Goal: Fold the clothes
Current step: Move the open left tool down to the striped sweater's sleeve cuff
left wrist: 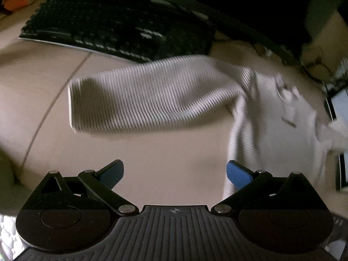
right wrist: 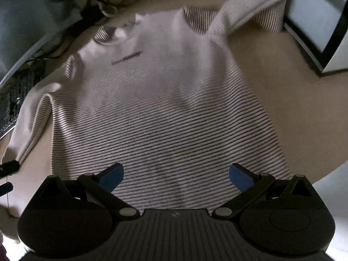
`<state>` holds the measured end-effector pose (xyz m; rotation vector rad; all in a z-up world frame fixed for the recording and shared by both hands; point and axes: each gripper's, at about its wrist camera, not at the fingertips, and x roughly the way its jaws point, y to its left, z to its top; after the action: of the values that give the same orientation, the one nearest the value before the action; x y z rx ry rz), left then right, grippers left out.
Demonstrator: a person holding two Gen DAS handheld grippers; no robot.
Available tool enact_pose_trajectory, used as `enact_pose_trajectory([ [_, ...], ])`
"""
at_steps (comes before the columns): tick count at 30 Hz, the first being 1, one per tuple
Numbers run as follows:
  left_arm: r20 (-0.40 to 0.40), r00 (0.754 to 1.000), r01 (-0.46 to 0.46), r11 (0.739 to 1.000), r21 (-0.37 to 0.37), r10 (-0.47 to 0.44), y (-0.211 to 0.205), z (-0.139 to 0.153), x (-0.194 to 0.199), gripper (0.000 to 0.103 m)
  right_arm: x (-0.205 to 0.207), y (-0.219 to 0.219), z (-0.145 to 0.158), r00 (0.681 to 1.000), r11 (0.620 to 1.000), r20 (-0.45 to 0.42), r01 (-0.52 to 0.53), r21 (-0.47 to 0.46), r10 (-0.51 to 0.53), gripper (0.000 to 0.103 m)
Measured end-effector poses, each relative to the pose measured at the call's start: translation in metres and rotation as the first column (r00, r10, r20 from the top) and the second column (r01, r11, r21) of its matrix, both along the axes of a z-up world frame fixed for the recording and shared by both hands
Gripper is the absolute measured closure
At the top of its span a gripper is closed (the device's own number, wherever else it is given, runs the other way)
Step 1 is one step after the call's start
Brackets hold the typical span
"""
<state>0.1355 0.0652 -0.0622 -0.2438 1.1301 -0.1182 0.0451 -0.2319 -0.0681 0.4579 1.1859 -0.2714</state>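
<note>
Sweater, cream knit with fine dark stripes (right wrist: 165,108), spread face-up on beige tabletop (left wrist: 152,148), filling centre of right view, one sleeve (left wrist: 141,100) mid-frame in left view; left gripper (left wrist: 175,174) and right gripper (right wrist: 176,175) both released, empty; advise pinching sleeve cuff squarely, folding inward flat.

Each camera sits behind its own jaws and looks forward and down at the worktop (left wrist: 152,152). The left view faces a sleeve (left wrist: 141,97) and the keyboard (left wrist: 108,21) from close by. The right view hangs over the shirt (right wrist: 163,108) body. Both share the shirt and keyboard.
</note>
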Motion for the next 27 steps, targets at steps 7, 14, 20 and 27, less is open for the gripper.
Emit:
enact_pose_trajectory([
  [7, 0.027, 0.999, 0.037, 0.996, -0.076, -0.035, -0.001, -0.001, 0.015, 0.000, 0.018, 0.009, -0.014, 0.997, 0.999, -0.079, -0.005, -0.049, 0.001, 0.000],
  [14, -0.029, 0.998, 0.046, 0.995, -0.084, -0.048, -0.007, -0.021, 0.014, 0.000, 0.007, 0.020, -0.016, 0.999, 0.991, -0.025, -0.023, -0.131, 0.019, 0.000],
  [20, -0.021, 0.998, -0.065, 0.997, -0.042, 0.064, 0.014, -0.021, 0.012, 0.000, 0.006, 0.011, -0.013, 0.998, 0.994, -0.003, -0.060, -0.091, 0.060, 0.000],
  [27, 0.047, 0.953, -0.299, 0.954, 0.007, 0.299, 0.050, -0.020, 0.013, 0.001, -0.001, -0.009, -0.005, 0.991, 0.992, 0.052, -0.126, 0.022, 0.125, 0.000],
])
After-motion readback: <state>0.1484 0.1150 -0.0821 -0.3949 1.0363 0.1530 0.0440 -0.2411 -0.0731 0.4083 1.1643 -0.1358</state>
